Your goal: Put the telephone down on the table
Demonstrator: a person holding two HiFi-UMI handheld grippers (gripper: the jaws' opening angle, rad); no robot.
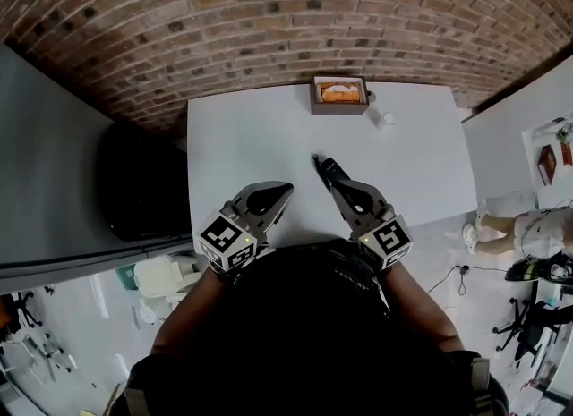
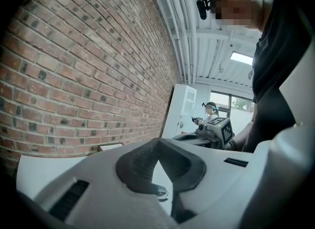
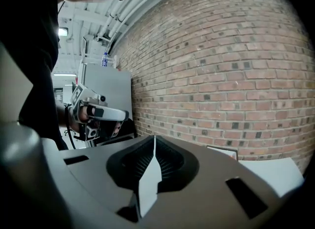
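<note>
Jaws of the left gripper (image 2: pixel 157 143) meet at their tips with nothing between them, and those of the right gripper (image 3: pixel 154 145) are pressed flat together, equally empty. Both hang over the near edge of the white counter (image 1: pixel 251 137), apparently held back from the work. Neither carries a telephone. The only candidate is an orange-tan object (image 1: pixel 340 94) lying in a shallow wooden box (image 1: pixel 314 101) at the counter's far edge. It is too small to identify, but if that is the telephone, the putting-down looks done.
</note>
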